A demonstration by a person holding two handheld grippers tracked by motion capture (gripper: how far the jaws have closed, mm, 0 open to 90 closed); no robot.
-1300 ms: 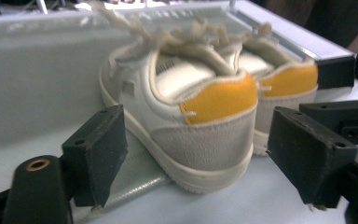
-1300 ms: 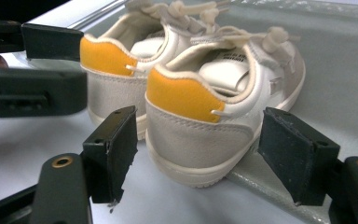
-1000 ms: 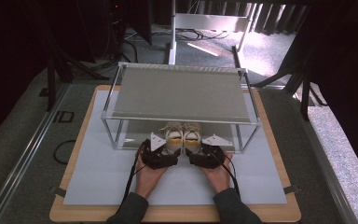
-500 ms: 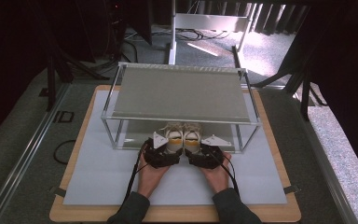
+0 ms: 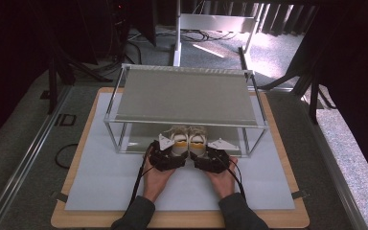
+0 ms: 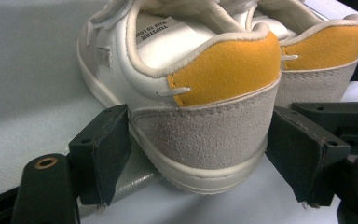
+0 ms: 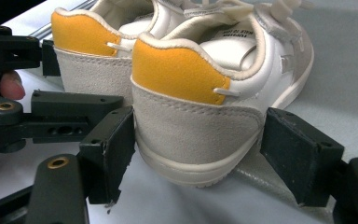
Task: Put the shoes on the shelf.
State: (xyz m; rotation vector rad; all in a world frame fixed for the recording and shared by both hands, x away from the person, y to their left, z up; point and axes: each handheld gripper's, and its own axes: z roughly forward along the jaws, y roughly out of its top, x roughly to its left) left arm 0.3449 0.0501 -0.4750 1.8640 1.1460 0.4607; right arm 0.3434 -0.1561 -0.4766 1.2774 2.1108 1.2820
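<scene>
Both grippers are sitting at the heels of a pair of small white shoes with yellow heel tabs, at the lower middle of the high view, right at the front edge of the wire rack's (image 5: 187, 123) lower shelf. The left gripper (image 6: 193, 158) is bracketing the left shoe (image 6: 205, 112) — its jaws apart, the pads just beside the grey suede heel, not clearly pressing. The right gripper (image 7: 196, 158) is standing the same way around the right shoe (image 7: 200, 107).

Compared with a second ago, the hands are sitting a little lower in the frame while the shoes look unmoved — so the pair is probably being released on the shelf, though I can't rule out an approach.
</scene>
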